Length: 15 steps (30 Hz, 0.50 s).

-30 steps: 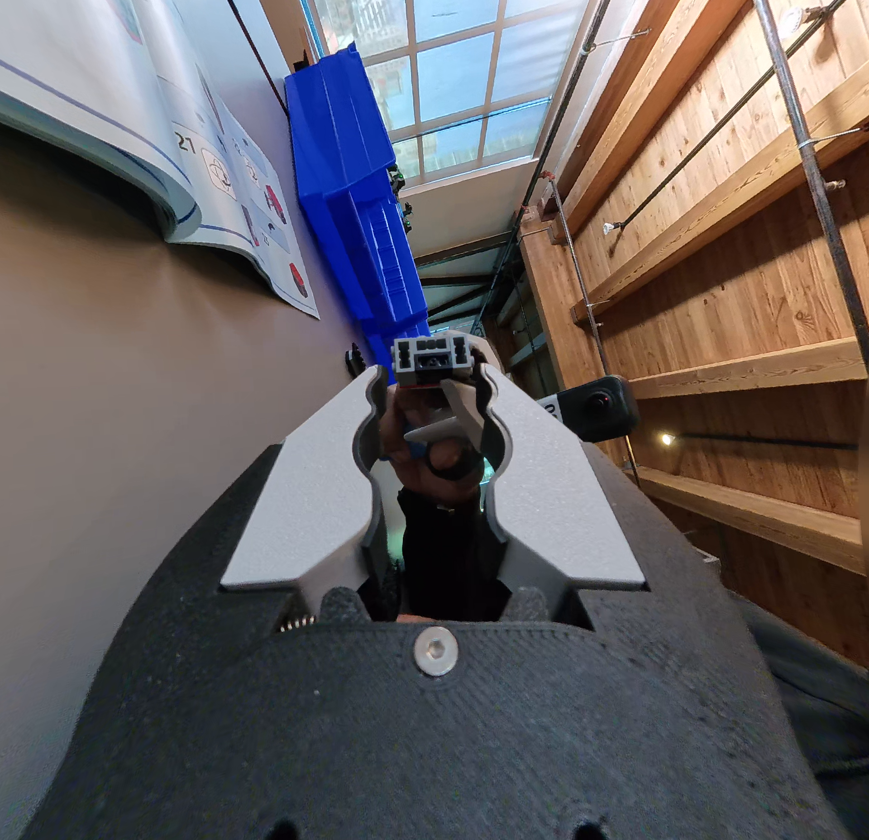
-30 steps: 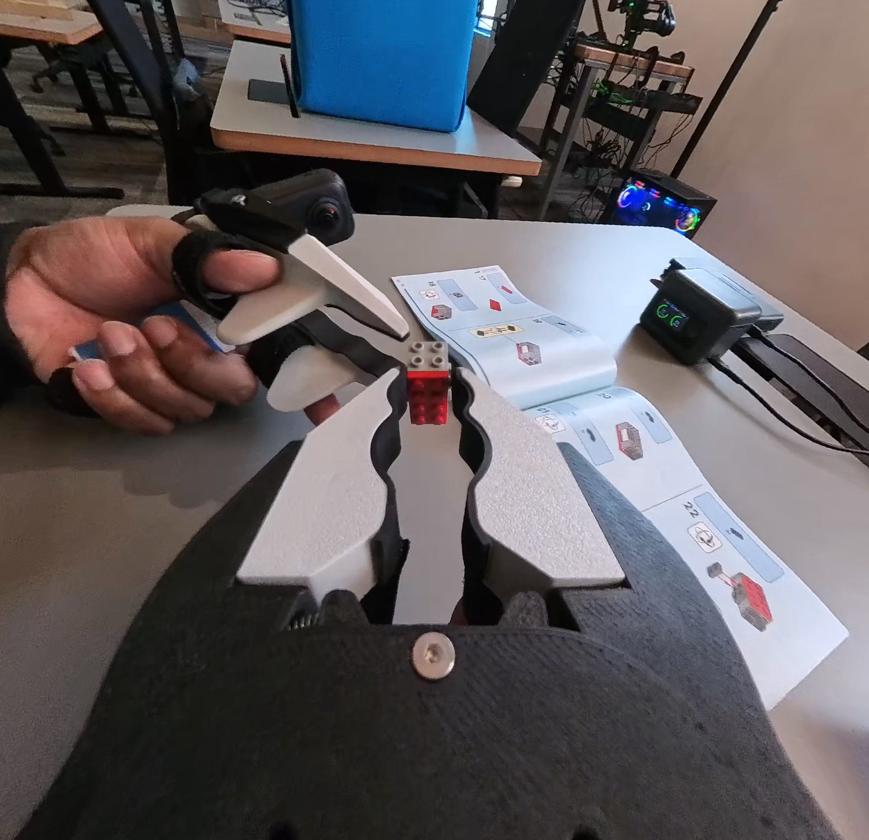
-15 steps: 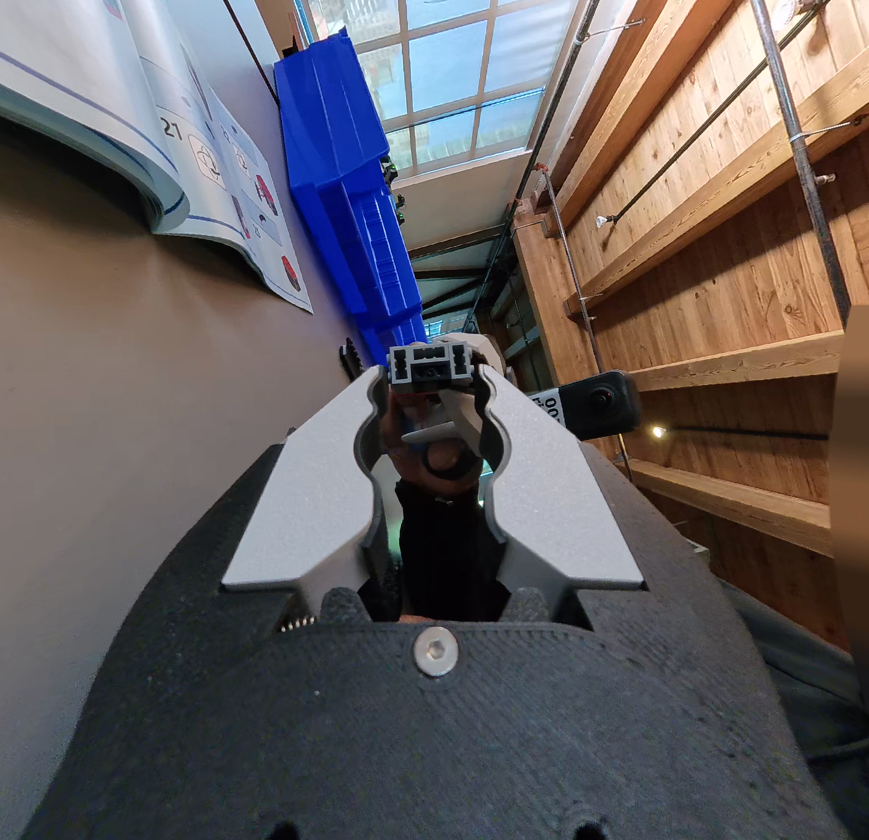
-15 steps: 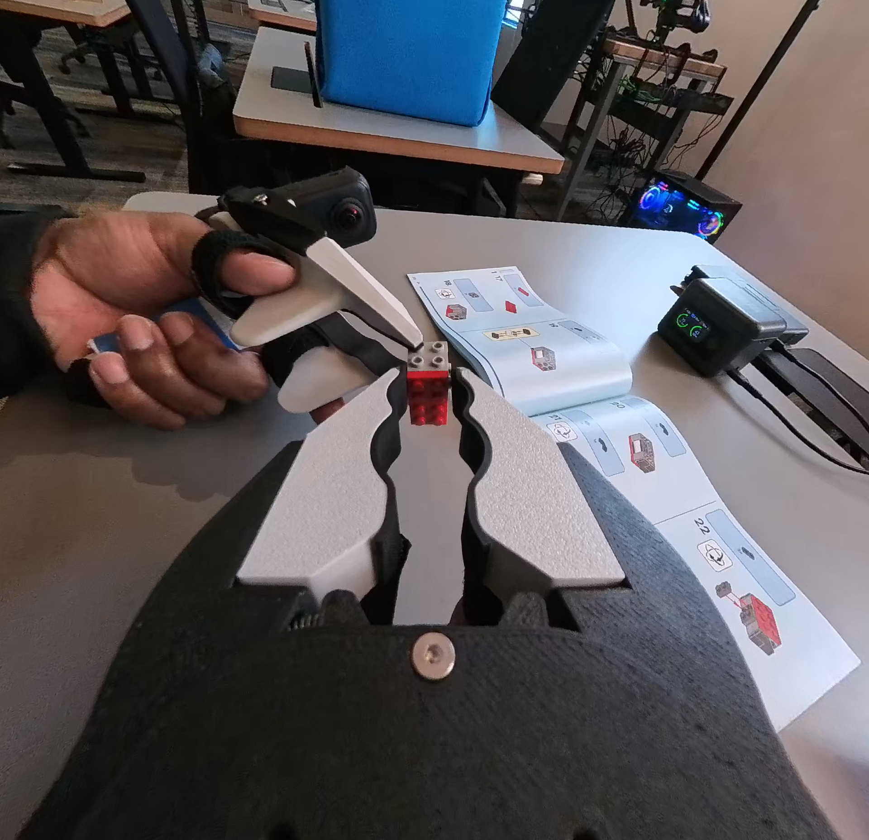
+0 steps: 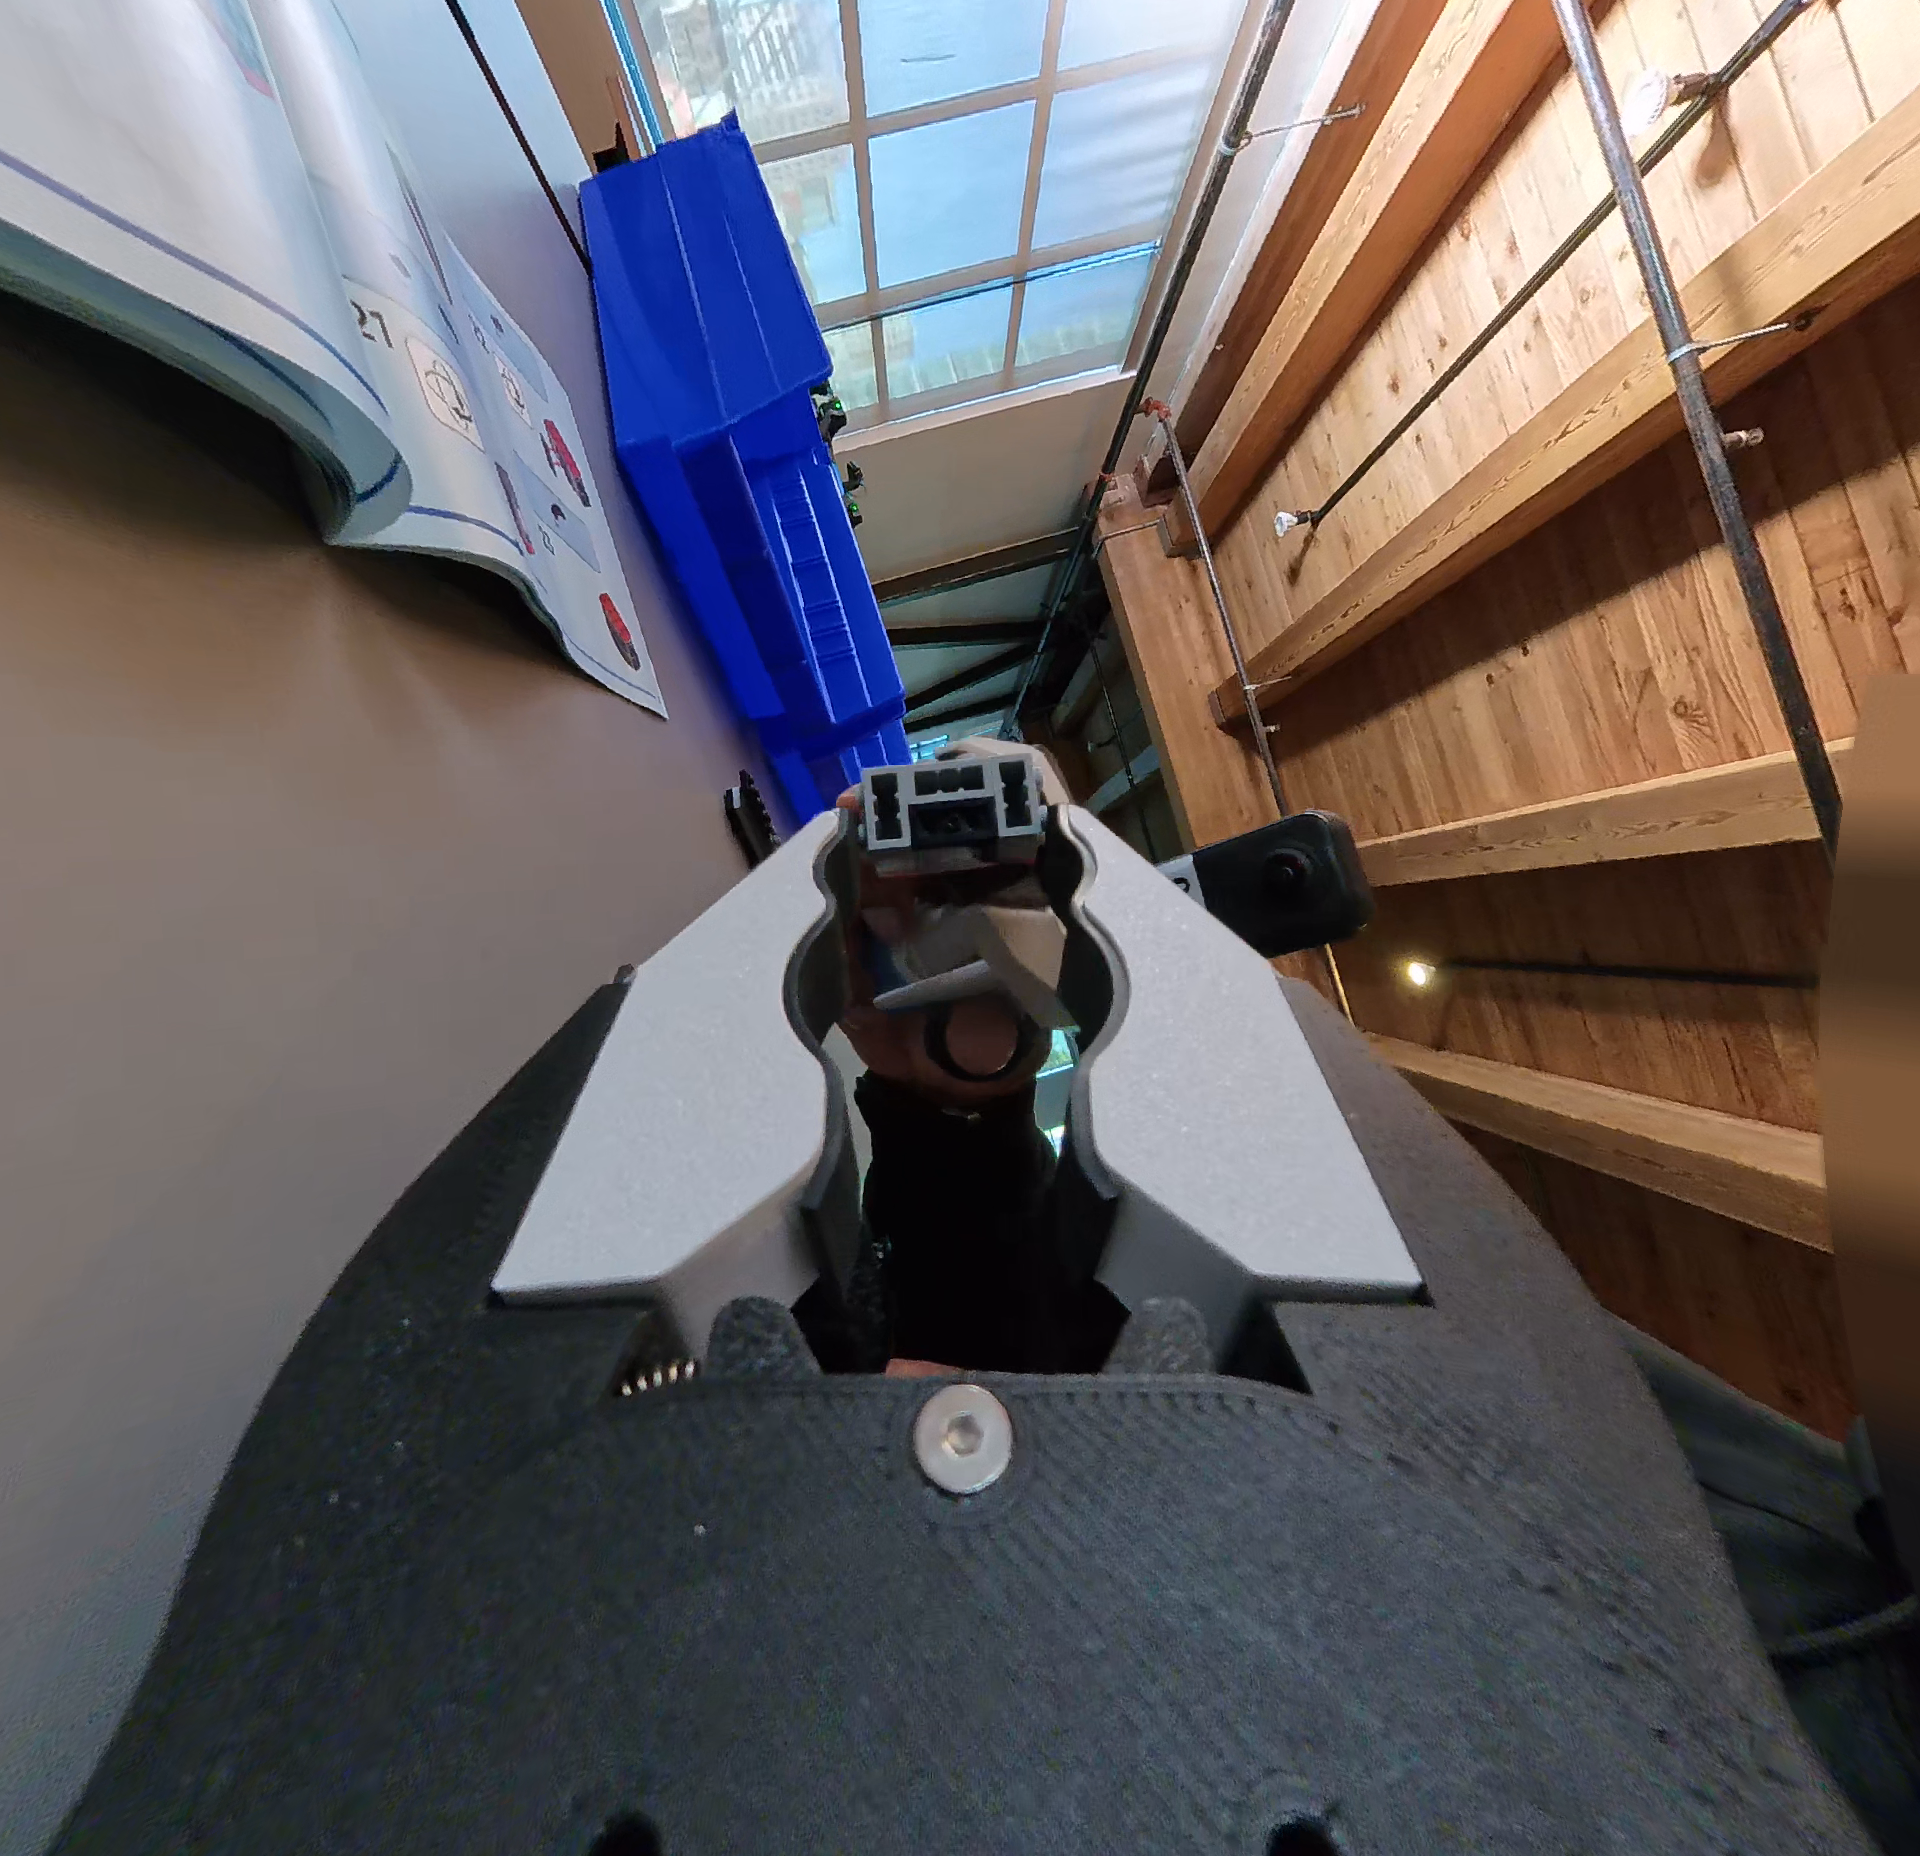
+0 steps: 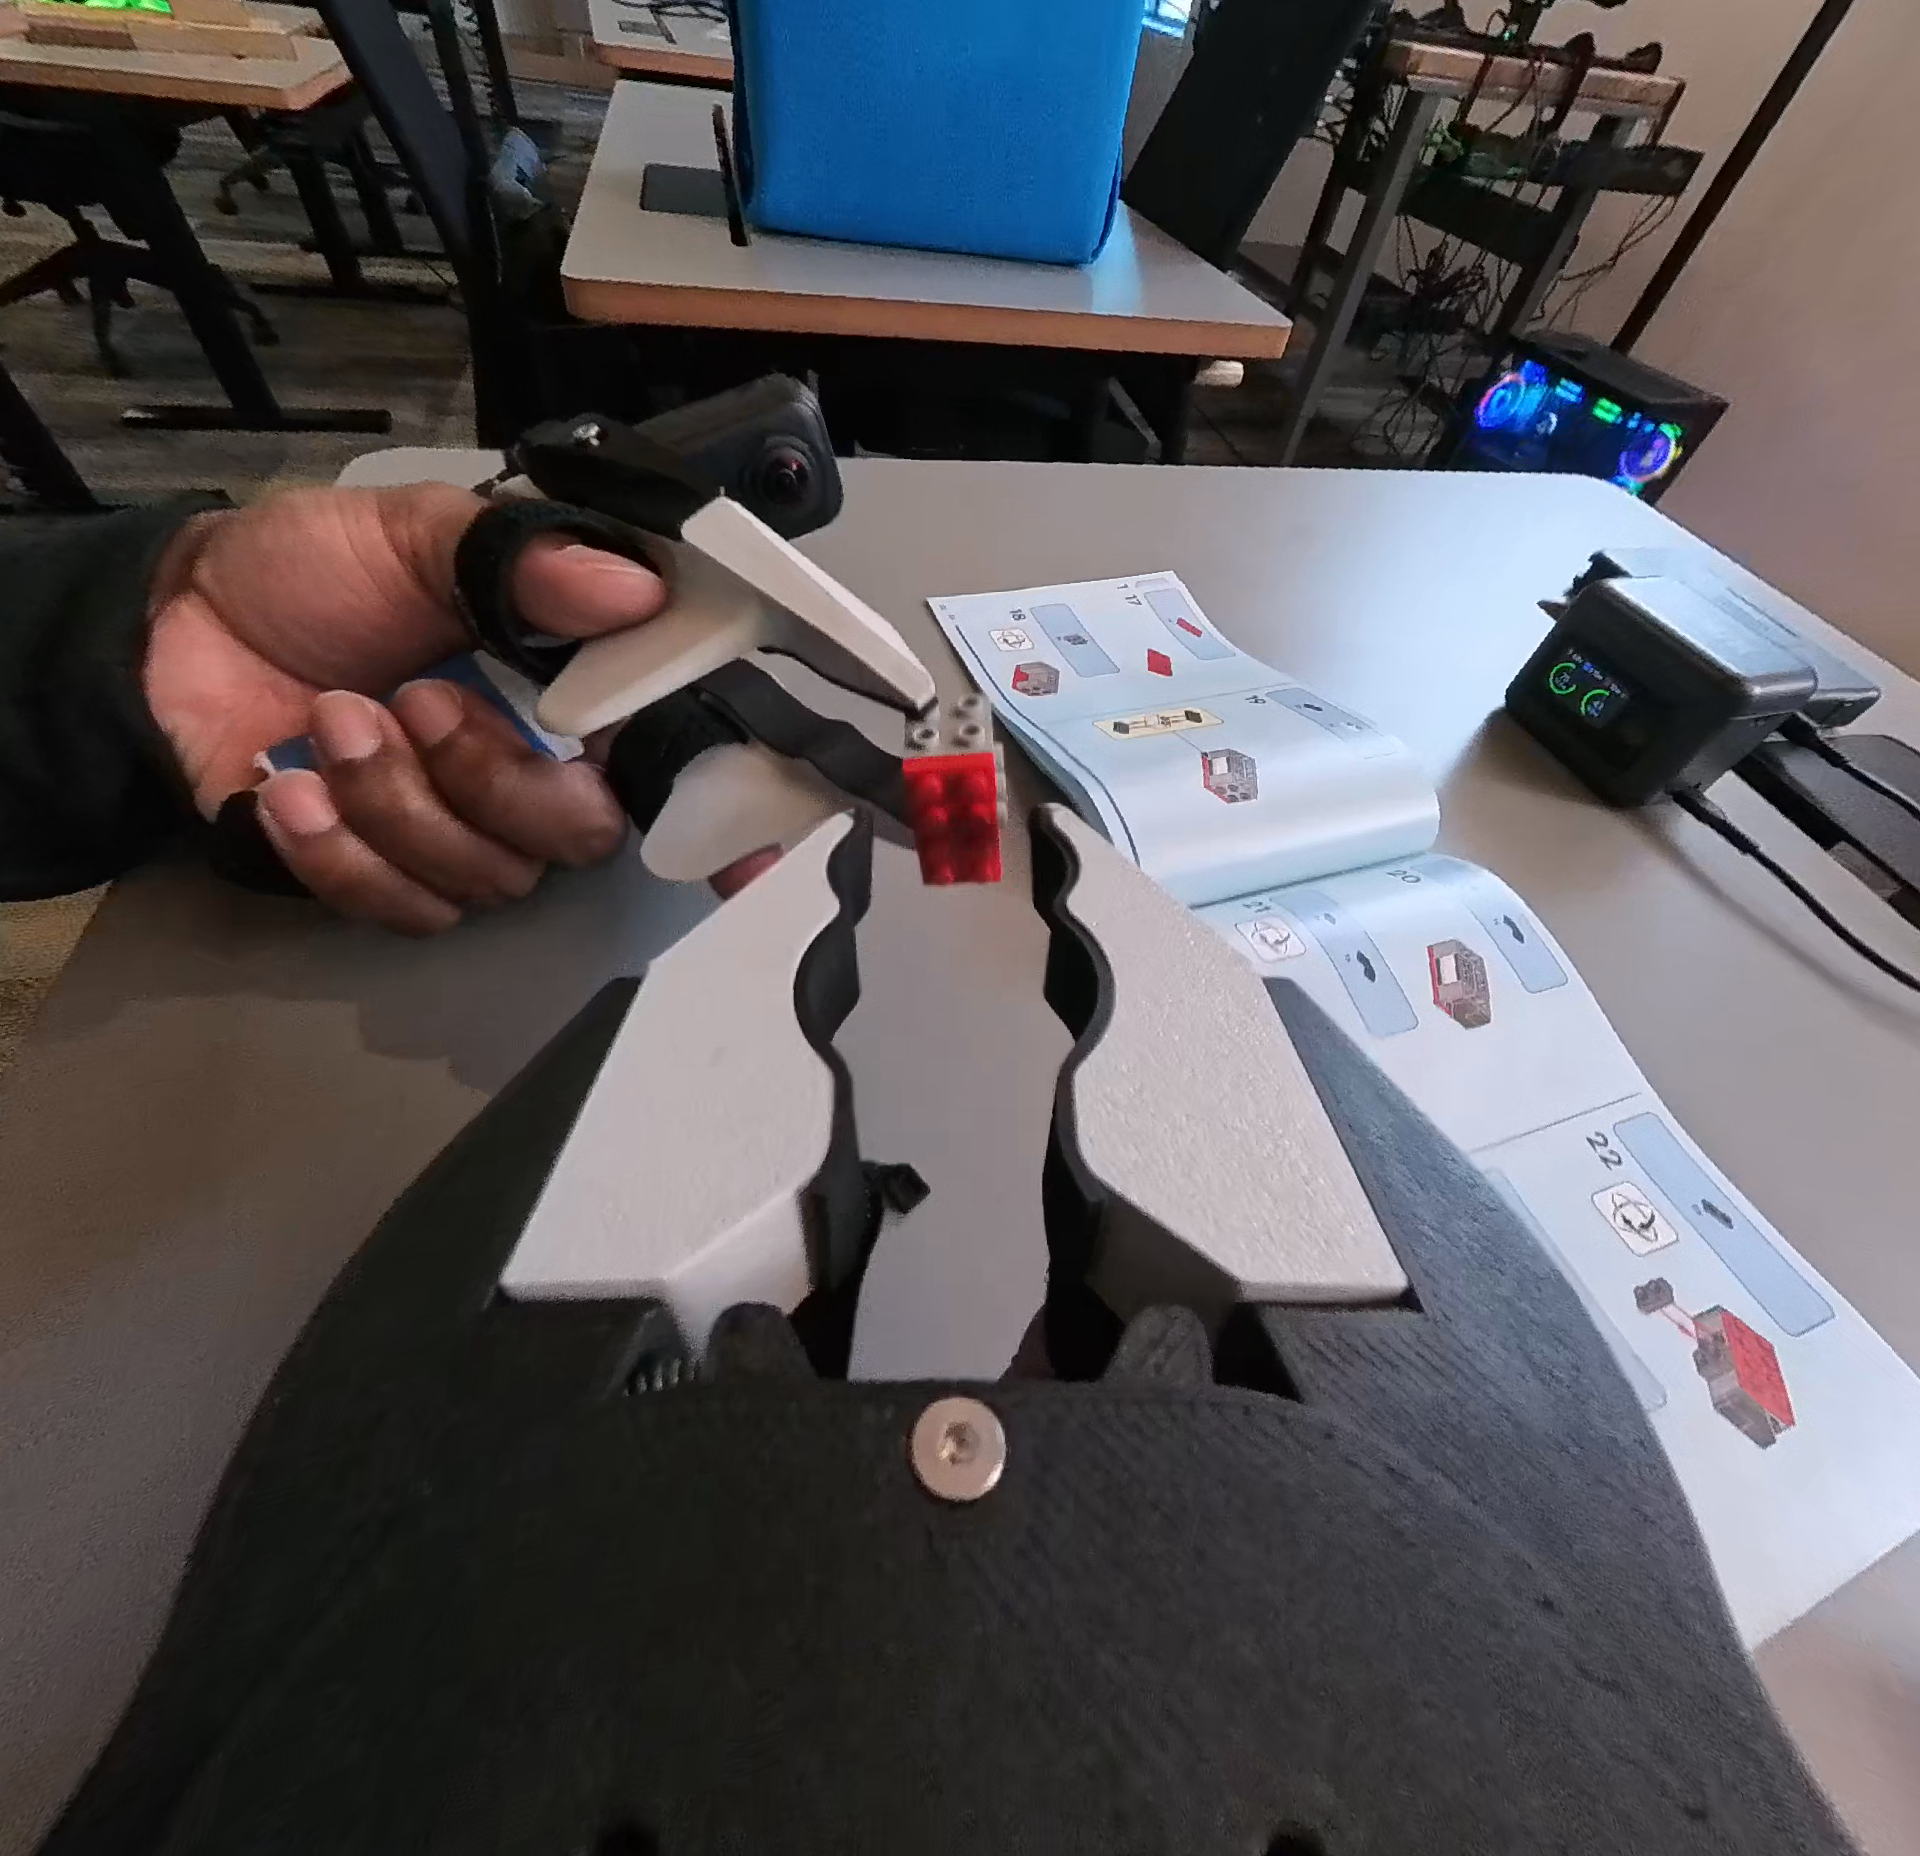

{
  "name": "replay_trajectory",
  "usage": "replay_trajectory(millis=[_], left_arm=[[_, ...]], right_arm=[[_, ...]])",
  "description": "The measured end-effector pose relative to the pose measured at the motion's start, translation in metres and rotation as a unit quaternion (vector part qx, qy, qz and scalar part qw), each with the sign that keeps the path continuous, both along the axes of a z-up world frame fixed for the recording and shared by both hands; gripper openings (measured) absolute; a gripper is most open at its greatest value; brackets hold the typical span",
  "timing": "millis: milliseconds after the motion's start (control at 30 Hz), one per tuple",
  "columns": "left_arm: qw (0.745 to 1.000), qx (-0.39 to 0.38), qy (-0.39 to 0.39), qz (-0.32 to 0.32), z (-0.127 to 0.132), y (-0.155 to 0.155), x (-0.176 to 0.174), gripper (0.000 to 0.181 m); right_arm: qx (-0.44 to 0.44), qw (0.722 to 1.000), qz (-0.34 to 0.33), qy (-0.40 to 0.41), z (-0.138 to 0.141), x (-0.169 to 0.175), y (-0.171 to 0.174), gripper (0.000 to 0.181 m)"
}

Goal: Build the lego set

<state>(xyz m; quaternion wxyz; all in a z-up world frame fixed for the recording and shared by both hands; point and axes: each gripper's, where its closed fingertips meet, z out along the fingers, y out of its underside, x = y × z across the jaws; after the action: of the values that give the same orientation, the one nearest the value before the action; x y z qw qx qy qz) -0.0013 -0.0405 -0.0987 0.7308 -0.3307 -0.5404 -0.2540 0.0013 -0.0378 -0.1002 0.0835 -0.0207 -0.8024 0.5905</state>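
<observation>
In the right wrist view, far to the left of our own fingers, a hand (image 6: 353,684) holds the left gripper (image 6: 904,736). Its fingertips are closed on the lego block (image 6: 954,798), grey on top and red in front. The block is in the air just ahead of the right gripper (image 6: 945,819), whose fingers stand apart and touch nothing. To the right of these fingers an open instruction booklet (image 6: 1340,933) lies on the grey table (image 6: 260,1079), and further right is a small black device (image 6: 1652,684) with cables.

In the left wrist view, we see the left gripper (image 5: 951,819) pinching the grey side of the block (image 5: 951,804); a blue bin (image 5: 727,435) stands beyond it on the left.
</observation>
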Motion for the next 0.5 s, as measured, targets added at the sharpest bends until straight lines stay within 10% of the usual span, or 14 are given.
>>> replay_trajectory(millis=[500], left_arm=[[0.999, -0.042, 0.002, 0.025, -0.006, -0.019, -0.002, 0.035]], right_arm=[[0.239, 0.97, 0.047, -0.014, -0.084, 0.026, 0.004, 0.014]])
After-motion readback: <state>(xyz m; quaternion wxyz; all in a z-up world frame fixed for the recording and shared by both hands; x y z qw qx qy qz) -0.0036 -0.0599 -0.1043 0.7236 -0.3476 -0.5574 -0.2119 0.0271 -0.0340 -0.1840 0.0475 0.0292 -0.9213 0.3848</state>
